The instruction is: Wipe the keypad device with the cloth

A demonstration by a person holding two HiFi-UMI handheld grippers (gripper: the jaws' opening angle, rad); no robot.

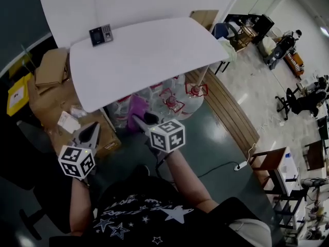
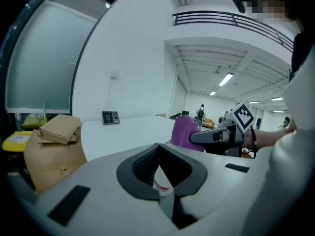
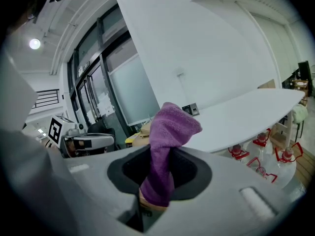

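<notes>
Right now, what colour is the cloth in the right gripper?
Purple; the cloth shows best in the right gripper view.

The left gripper [image 1: 93,128] is held low, its jaws closed on nothing. The right gripper [image 1: 141,120], beside it, clamps a cloth [image 3: 166,136] that sticks out past its fingertips.

Purple cloth [image 3: 167,132] and dark keypad device [image 1: 101,35], well apart.
The keypad device lies flat at the upper-left corner of the white table [image 1: 154,55]. The cloth, bunched and upright, is pinched in the right claw [image 3: 156,181], lower centre of the head view.
</notes>
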